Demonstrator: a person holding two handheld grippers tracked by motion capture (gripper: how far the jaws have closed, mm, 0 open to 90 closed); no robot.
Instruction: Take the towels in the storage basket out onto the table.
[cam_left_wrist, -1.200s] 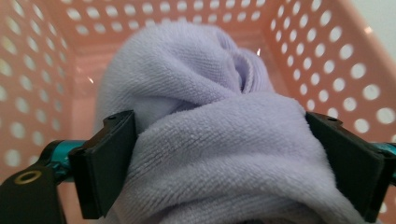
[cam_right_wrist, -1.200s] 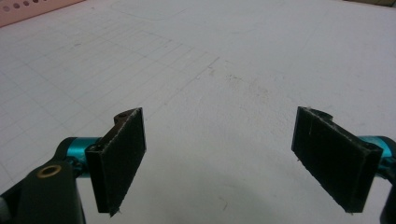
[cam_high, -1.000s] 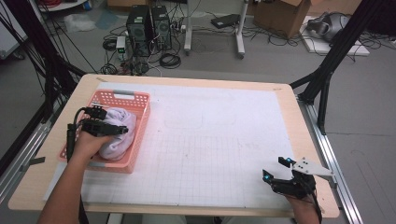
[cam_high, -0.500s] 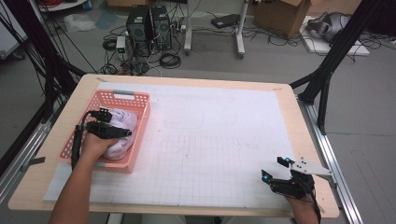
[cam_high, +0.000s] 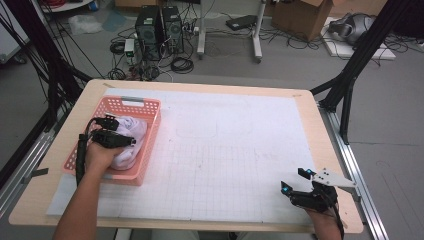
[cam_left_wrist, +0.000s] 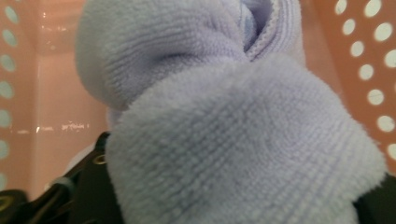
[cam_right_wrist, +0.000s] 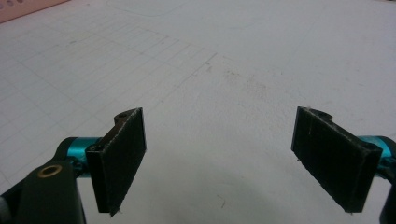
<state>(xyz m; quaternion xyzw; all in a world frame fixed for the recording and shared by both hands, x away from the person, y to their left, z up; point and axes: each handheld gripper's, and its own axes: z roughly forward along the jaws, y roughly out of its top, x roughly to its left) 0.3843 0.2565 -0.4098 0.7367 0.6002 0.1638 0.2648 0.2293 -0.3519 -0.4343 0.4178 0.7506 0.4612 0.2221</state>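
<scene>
A lavender towel (cam_high: 139, 128) lies bunched in a pink perforated basket (cam_high: 132, 102) at the table's left. My left gripper (cam_high: 129, 141) reaches down into the basket. Its jaws have just been closing, and a thick fold of the towel (cam_left_wrist: 243, 154) bulges between them and hides the pads. Only dark jaw parts (cam_left_wrist: 88, 186) peek out at the bottom of the left gripper view. My right gripper (cam_high: 293, 180) rests low at the table's front right corner. It (cam_right_wrist: 219, 158) stands open over the white grid mat (cam_right_wrist: 196, 70), with nothing between its black pads (cam_right_wrist: 122, 154).
The white grid mat (cam_high: 235, 150) covers most of the wooden table (cam_high: 95, 87). Black frame posts (cam_high: 350, 75) stand at both sides. On the floor beyond the far edge are computer towers (cam_high: 159, 27), cables and cardboard boxes.
The left gripper has shifted slightly to the right inside the basket and its jaws have drawn together on the towel. The right gripper has stayed in place.
</scene>
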